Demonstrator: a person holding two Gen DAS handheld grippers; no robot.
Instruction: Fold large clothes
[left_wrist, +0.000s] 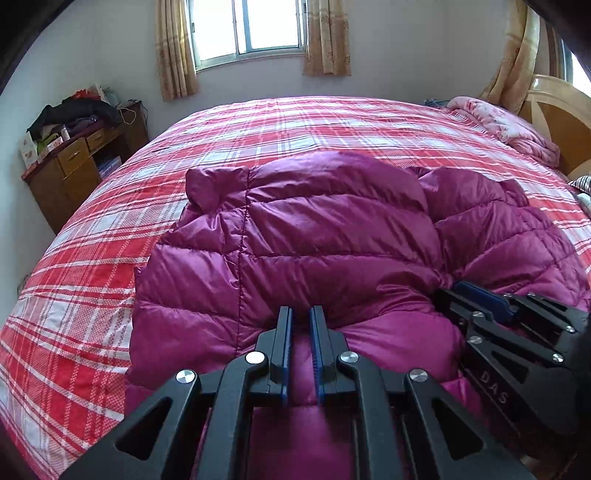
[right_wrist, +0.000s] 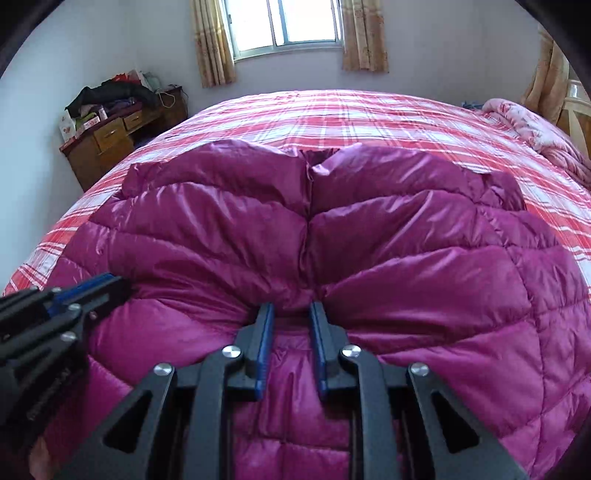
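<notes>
On the plaid bed (left_wrist: 110, 229), the magenta down jacket (left_wrist: 332, 236) is lying puffed and half doubled, hem side nearest me. I am holding my left gripper (left_wrist: 301, 317) nearly closed, its fingers (left_wrist: 284, 332) pinching a thin fold of the shell. My right gripper (right_wrist: 291, 314) is sitting just beside it, fingers (right_wrist: 264, 332) a little wider apart and bunching the fabric where the quilted panels are gathering; they look to be gripping it. Both are working the near edge close together, I judge so that the slippery padded layer is carried evenly across. The wooden cabinet (left_wrist: 74, 166) is standing well apart.
</notes>
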